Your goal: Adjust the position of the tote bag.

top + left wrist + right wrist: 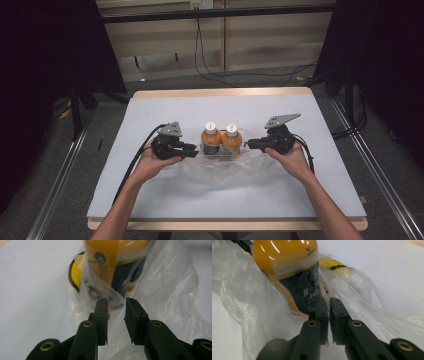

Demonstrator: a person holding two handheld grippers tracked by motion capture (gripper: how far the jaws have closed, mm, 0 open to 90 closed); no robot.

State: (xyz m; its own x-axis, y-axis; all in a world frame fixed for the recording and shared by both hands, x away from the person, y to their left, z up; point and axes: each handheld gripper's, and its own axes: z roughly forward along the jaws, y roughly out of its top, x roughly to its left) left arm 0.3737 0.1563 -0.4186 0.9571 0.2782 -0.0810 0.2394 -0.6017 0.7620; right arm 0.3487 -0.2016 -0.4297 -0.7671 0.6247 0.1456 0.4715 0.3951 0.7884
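Two orange bottles with white caps, the left bottle [211, 138] and the right bottle [231, 139], stand side by side inside a clear plastic bag [225, 169] at mid-table. My left gripper [193, 148] is at the bag's left side. In the left gripper view the left gripper [116, 303] has its jaws apart, with bag film [170, 290] lying between them in front of a bottle [112, 260]. My right gripper [248, 144] is at the bag's right side. In the right gripper view the right gripper [329, 301] is pinched on the film [242, 297] at the foot of a bottle [287, 257].
A white sheet [150, 192] covers the wooden table [220, 92]. The bag's loose plastic spreads toward the person's side. Dark stands and cables [210, 70] lie on the floor beyond the far edge, and metal rails [60, 175] run along both sides.
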